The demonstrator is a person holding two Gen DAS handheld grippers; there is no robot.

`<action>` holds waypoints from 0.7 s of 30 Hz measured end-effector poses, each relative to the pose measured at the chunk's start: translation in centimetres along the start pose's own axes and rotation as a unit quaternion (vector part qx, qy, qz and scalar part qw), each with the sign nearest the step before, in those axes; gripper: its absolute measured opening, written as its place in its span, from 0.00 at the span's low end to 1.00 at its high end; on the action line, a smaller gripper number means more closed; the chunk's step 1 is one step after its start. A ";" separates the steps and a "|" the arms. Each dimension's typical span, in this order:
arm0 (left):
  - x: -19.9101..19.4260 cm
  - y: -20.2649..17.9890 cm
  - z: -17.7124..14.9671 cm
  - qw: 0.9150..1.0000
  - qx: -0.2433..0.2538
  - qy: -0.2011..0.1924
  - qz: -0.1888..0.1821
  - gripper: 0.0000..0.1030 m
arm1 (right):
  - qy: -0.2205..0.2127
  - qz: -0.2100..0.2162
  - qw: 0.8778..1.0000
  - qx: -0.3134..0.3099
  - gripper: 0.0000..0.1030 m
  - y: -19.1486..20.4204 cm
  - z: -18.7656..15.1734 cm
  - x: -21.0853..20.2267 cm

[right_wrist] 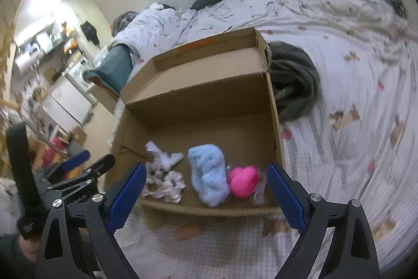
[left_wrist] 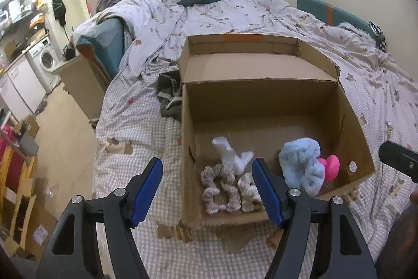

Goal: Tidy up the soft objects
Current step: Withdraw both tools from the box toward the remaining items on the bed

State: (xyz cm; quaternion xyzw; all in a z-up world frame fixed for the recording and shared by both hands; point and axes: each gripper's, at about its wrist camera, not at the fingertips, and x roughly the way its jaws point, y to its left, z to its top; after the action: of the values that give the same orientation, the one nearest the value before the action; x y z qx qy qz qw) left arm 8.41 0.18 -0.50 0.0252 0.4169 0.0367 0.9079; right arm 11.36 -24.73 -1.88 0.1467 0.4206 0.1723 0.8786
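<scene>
Both grippers, left (left_wrist: pixel 207 190) and right (right_wrist: pixel 206 194), hover before the box (left_wrist: pixel 261 101) on the bed (left_wrist: pixel 135 122), jaws wide apart and empty. Socks (left_wrist: pixel 230 182), a blue plush (left_wrist: pixel 303 164) and a pink toy (left_wrist: pixel 331 166) lie along its near wall, apparently grouped by kind, leaving the far floor free.

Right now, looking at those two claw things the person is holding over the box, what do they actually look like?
Both look alike. The left gripper and the right gripper each have two black plastic arms with triangular cut-outs, joined by round silver bolts. Each finger ends in a long blue pad with a fine dotted texture. No cables or sleeves show in either view.
</scene>
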 end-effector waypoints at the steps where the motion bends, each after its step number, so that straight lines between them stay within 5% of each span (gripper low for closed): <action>1: -0.2 0.2 -0.2 1.000 -0.003 0.003 -0.001 0.66 | -0.001 0.006 1.000 0.009 0.96 -0.2 -0.4 -0.3; 21: -1.3 2.4 -4.2 0.996 -0.055 0.066 0.012 0.66 | 0.042 0.009 0.999 -0.003 0.96 1.9 -4.6 -0.4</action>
State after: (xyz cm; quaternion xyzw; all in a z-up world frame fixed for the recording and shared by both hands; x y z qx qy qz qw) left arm 4.29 2.48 -2.06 -0.0225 0.4725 0.0720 0.8781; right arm 7.19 -22.67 -3.58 0.1405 0.4551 0.1873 0.8591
